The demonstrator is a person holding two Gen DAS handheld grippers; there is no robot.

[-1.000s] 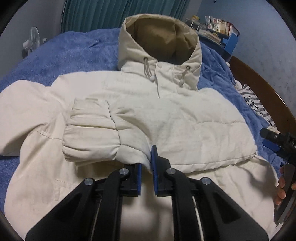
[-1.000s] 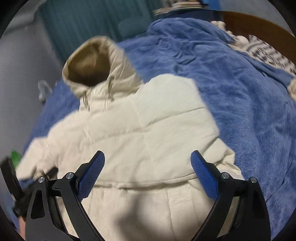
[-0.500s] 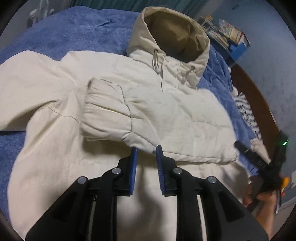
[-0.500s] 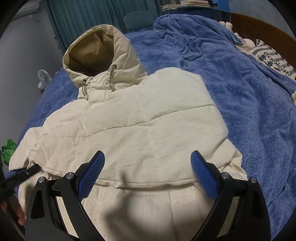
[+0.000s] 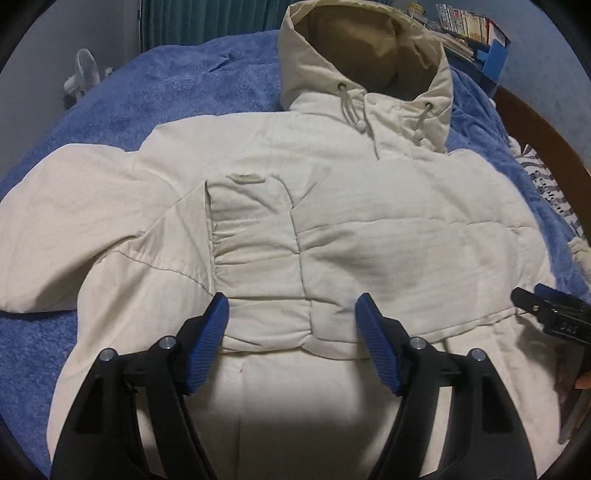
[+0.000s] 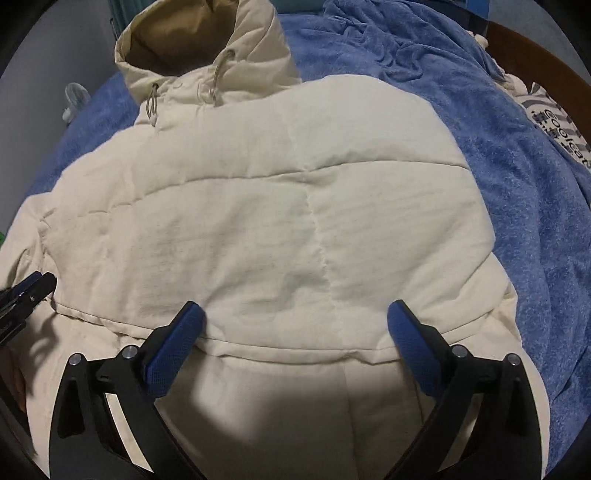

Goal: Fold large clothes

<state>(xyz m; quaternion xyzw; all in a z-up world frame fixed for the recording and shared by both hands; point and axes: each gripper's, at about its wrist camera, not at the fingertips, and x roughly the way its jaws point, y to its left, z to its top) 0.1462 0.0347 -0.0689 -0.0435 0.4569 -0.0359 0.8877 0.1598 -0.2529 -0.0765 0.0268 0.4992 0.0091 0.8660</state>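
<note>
A cream padded hooded jacket (image 5: 332,206) (image 6: 258,221) lies front up on the bed, its hood (image 5: 365,44) at the far end. One sleeve is folded across the chest, and its gathered cuff (image 5: 255,258) lies in the middle. My left gripper (image 5: 291,306) hangs just over that cuff's near edge; its jaws are opening, the cuff edge is between them and the pads do not press on it. My right gripper (image 6: 295,314) hovers over the folded sleeve's near edge, its jaws still widening, nothing held. The other sleeve (image 5: 66,229) spreads out to the left.
A blue fleece blanket (image 5: 166,81) (image 6: 517,166) covers the bed. A striped printed cloth (image 6: 561,122) lies at the right by the brown wooden bed frame (image 5: 543,122). A small white fan (image 5: 83,74), teal curtains and a bookshelf (image 5: 469,29) stand beyond the bed.
The left gripper was shut at the folded sleeve's near edge and has opened wide. The right gripper has come down closer to the jacket, still open.
</note>
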